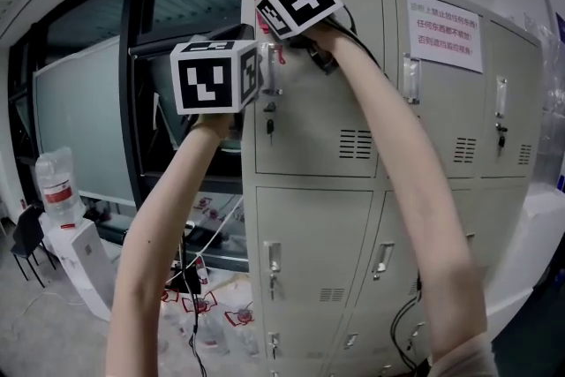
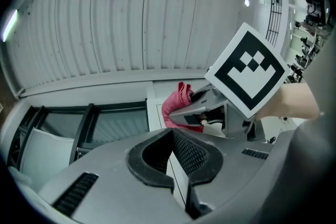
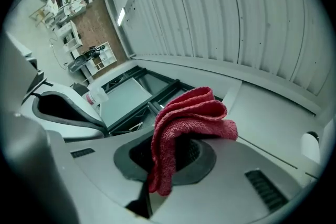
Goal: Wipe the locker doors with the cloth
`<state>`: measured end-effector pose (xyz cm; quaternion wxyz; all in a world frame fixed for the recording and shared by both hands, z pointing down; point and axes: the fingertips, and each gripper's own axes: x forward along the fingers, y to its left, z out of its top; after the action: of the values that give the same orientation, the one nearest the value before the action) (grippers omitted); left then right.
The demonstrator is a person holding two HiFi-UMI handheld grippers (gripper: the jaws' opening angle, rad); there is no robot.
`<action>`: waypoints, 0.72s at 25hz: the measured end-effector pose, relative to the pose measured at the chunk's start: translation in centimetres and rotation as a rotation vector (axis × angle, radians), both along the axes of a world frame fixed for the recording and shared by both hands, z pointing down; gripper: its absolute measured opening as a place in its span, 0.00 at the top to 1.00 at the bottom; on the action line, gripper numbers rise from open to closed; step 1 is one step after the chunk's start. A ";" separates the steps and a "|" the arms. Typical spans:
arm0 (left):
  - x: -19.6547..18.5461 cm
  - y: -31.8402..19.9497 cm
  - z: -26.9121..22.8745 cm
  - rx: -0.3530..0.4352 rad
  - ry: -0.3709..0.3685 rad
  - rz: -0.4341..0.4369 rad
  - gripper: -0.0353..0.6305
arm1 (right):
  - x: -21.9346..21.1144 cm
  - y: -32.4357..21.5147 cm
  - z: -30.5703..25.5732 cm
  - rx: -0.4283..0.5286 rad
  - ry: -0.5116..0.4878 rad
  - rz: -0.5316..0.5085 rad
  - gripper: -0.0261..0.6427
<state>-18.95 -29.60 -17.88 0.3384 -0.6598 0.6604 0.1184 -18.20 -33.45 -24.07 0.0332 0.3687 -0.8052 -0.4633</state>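
Red cloth (image 3: 181, 128), one, in right tool (image 3: 173, 160)

cloth (image 3: 190, 122): red, looped terry | locker doors (image 1: 311, 229): pale grey-beige | marker cubes (image 1: 214, 77): black squares on white (each face bordered white) | door notice (image 1: 444, 32): white, red print

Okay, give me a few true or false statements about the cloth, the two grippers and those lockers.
1. The red terry cloth is clamped in the right gripper. True.
2. The cloth is at a bottom-row locker door. False: it is at the top of the beige metal upper-left locker door.
3. A white paper notice with red print is stuck on the top-row door next to it. True.
4. The left gripper grips a second cloth. False: there is no cloth between its jaws.
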 end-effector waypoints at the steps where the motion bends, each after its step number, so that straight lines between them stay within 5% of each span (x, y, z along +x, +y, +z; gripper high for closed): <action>1: -0.3 0.1 0.1 -0.001 0.006 -0.001 0.92 | -0.5 -0.2 0.1 -0.010 -0.004 0.005 0.90; 8: -1.8 0.7 0.7 0.000 0.019 -0.012 0.92 | -3.0 -1.8 1.2 -0.052 0.005 0.051 0.90; 18: -1.4 0.1 0.7 0.001 0.047 0.033 0.92 | -1.7 -2.9 1.8 0.010 0.043 0.135 0.90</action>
<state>-20.34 -29.46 -17.15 0.3209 -0.6677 0.6571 0.1397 -19.93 -36.33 -22.28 0.0798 0.4122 -0.7754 -0.4717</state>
